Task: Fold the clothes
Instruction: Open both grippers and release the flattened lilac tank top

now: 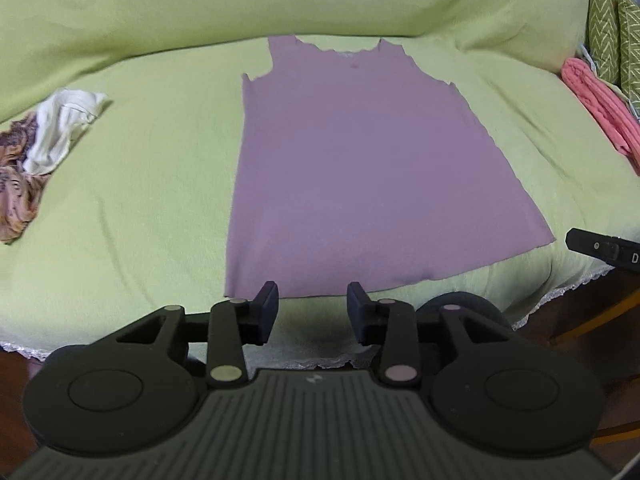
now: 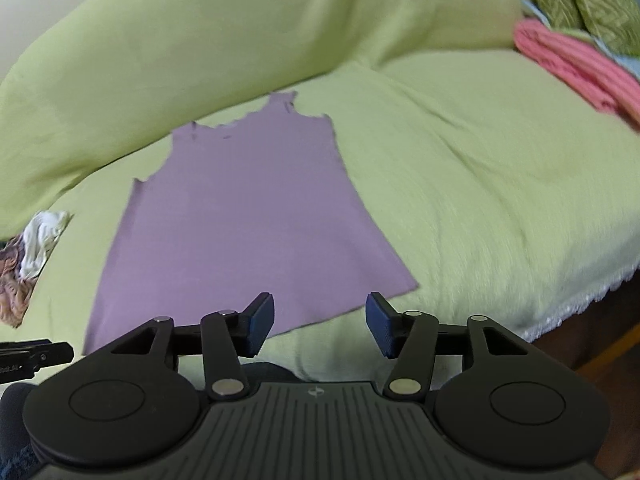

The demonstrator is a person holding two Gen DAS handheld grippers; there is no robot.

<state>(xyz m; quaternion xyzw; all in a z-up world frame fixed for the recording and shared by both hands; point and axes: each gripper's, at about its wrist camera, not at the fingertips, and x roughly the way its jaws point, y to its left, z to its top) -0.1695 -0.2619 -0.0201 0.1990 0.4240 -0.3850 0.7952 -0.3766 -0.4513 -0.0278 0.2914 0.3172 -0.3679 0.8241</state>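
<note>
Purple top flat on green sofa cover, hem just ahead of both jaws. Left gripper jaws apart, empty. Right gripper jaws apart wider, empty. Pink cloth far right; crumpled clothes left.

Matt purple cloth top, soft green cover

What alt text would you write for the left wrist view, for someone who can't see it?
A purple sleeveless top lies spread flat on a light green cover, hem nearest the camera. The left gripper hangs open and empty just above the hem. Crumpled clothes sit far left, pink fabric far right.
</note>
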